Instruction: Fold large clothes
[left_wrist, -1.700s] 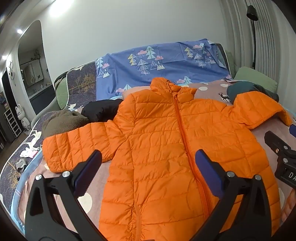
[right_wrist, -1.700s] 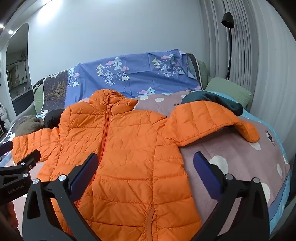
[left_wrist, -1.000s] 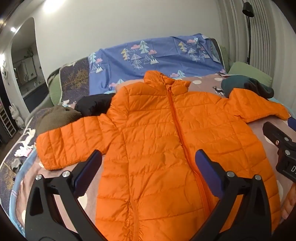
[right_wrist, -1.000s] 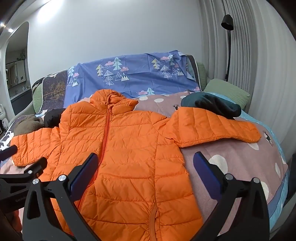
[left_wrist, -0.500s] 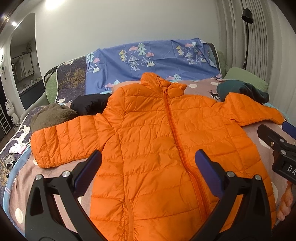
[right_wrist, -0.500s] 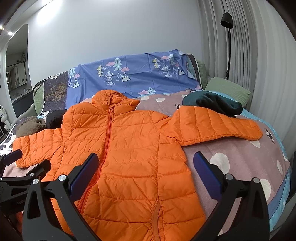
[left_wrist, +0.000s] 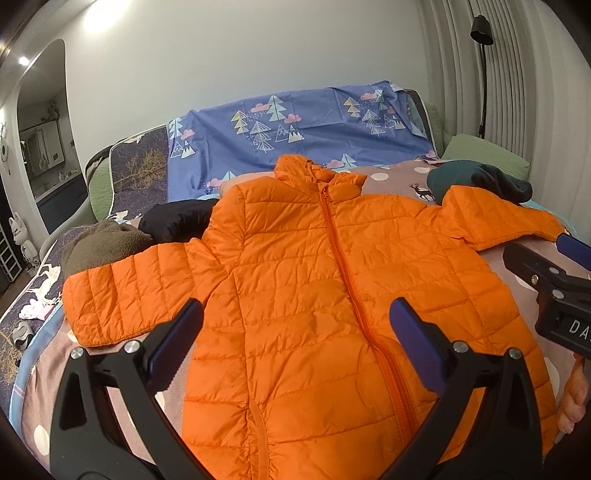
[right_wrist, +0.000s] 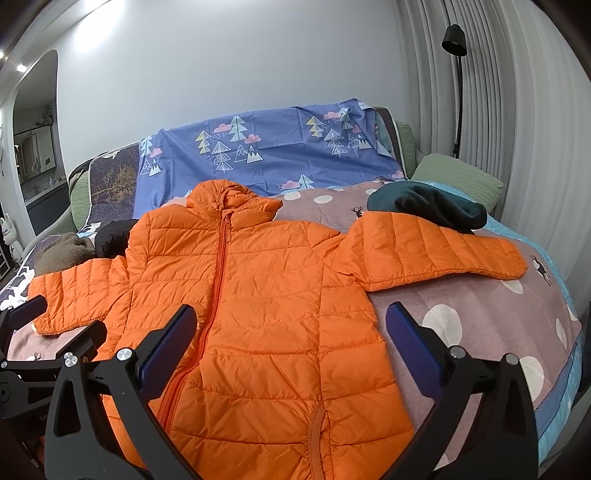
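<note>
An orange puffer jacket (left_wrist: 314, 295) lies front-up, zipped, across the middle of the bed (right_wrist: 480, 325), both sleeves spread outward. In the left wrist view its hem runs off the bottom of the frame behind the left claw (left_wrist: 295, 336), so the lower edge cannot be seen. The left claw hangs above the jacket's lower front with its blue-padded fingers (left_wrist: 177, 343) wide apart, gripping nothing. The right claw (right_wrist: 291, 339) is likewise spread wide and empty over the jacket's lower half, near the frame's bottom centre.

At the right edge of the left wrist view the other tool's black body is cut off, its white lettering only partly readable, and fingers of a person's hand (left_wrist: 574, 398) show below it. A dark teal garment (right_wrist: 428, 205) touches the far sleeve at the upper right of the right wrist view. A brown fleece item (left_wrist: 103, 243) and a black garment (left_wrist: 173, 221) sit at the left, partly covered by the other sleeve. A blue tree-print sheet (left_wrist: 295, 133) drapes behind.
</note>
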